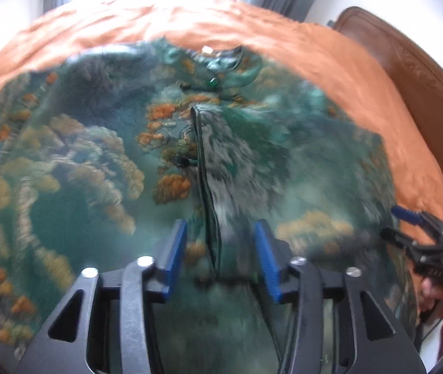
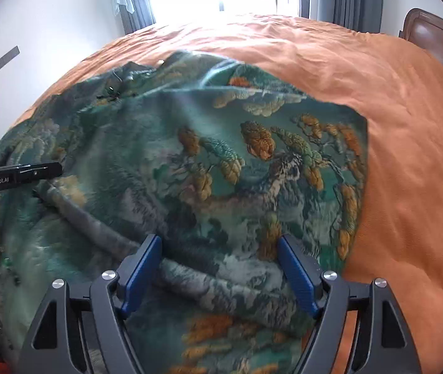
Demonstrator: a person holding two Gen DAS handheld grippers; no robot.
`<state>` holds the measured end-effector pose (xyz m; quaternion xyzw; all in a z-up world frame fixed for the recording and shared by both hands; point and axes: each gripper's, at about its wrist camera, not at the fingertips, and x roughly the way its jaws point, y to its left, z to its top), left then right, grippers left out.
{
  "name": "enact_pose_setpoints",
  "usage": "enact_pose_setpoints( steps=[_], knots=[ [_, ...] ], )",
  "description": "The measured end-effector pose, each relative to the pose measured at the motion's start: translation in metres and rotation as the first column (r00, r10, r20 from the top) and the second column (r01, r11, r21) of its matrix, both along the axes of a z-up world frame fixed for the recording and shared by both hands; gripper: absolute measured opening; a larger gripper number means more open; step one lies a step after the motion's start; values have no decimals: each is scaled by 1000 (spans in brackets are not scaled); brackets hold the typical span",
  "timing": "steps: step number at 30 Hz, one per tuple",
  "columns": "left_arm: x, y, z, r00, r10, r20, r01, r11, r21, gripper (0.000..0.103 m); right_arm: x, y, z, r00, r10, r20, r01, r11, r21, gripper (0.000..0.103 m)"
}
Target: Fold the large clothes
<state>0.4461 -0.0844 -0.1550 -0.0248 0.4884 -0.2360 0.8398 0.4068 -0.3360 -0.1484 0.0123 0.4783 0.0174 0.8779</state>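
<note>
On orange bedspread [image 2: 393,99], green landscape-print garment [image 2: 190,162], creased

Left tongs [image 1: 220,258] parted (pads bare), right tongs [image 2: 221,272] wide

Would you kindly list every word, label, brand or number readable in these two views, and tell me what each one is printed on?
"GenRobot.AI": white lettering on the black body of the left gripper, seen at the left edge of the right wrist view.
Unreadable: faint pale marks on the body of the right gripper in the left wrist view, too small and blurred.
Unreadable: the small white tag at the collar of the green patterned garment.
Nothing else carries text.
</note>
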Motion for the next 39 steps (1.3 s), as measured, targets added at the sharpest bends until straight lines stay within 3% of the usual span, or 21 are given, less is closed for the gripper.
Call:
enact_pose_setpoints(
  steps=[7, 12, 15, 17, 21, 31, 36, 39],
  knots=[
    [-88, 30, 19, 993, -76, 91, 70, 995, 75, 69, -80, 13, 32, 997, 74, 35, -74, 997, 13, 79],
    [-150, 45, -7, 991, -67, 117, 48, 986, 162, 88, -156, 39, 27, 995, 93, 44, -92, 996, -12, 79],
    [-158, 50, -28, 994, -25, 107, 7, 986, 170, 89, -172, 47, -9, 997, 71, -22, -71, 997, -12, 79],
    [-161, 56, -23, 994, -4, 107, -11, 989, 145, 89, -176, 50, -22, 1000, 25, -7, -25, 999, -22, 79],
    [-169, 70, -6, 992, 37, 119, -48, 994, 98, 89, -181, 59, -5, 999, -19, 30, 21, 998, -51, 79],
    [-189, 95, 13, 976, 149, 161, -169, 979, 115, 92, -196, 99, 29, 993, -40, 114, 38, 999, 22, 79],
    [-174, 146, 20, 965, 224, 139, -232, 972, 42, 92, -195, 124, 29, 993, 0, 115, -4, 999, 38, 79],
    [-151, 199, 26, 934, 334, 130, -334, 942, -20, 92, -197, 138, 30, 992, 38, 124, -41, 999, 21, 79]
  ],
)
